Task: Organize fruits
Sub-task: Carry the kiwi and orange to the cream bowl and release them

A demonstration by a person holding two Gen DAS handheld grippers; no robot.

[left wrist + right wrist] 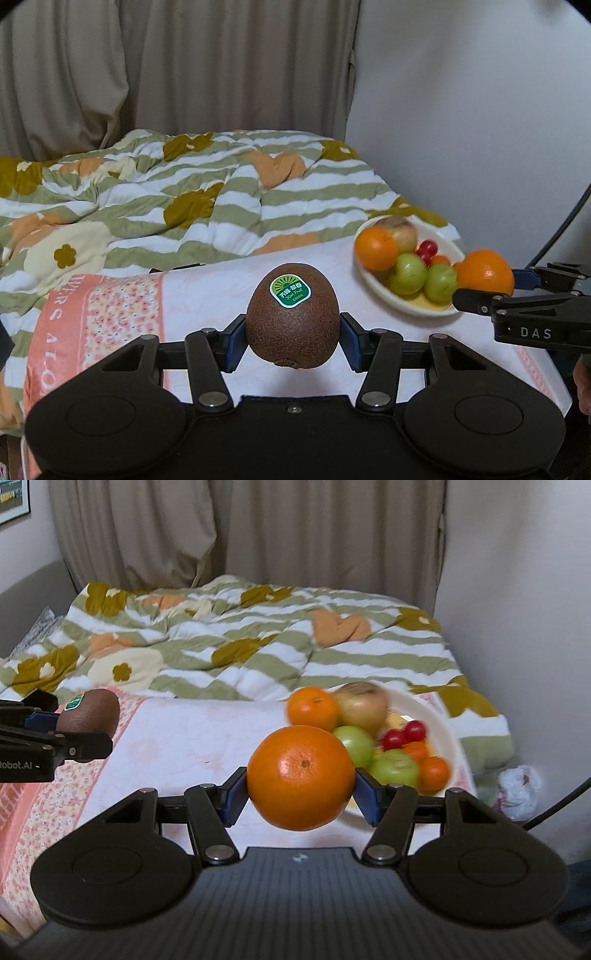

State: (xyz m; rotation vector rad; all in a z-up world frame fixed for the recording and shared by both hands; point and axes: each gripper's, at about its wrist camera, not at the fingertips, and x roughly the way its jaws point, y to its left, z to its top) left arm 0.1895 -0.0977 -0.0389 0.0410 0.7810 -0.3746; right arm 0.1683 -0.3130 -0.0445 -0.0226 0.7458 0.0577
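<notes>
Now brown stickered kiwi point(292, 316), glossy orange point(301, 777)

The kiwi point(292, 316) sticker reads "Kiwi Fruit GREEN"; the right hand-held gripper point(484, 291) shows "DAS", the left hand-held gripper point(85, 734) "Robot.AI".

Bowl point(441, 720) motion-blurred in right wrist view — far rim smeared. Onion-like brownish fruit point(364, 707) too blurred to identify. Orange point(301, 777) hides the bowl's near-left rim. In left wrist view, right gripper point(480, 291) cut off by the frame edge — its far finger mostly behind the orange.
</notes>
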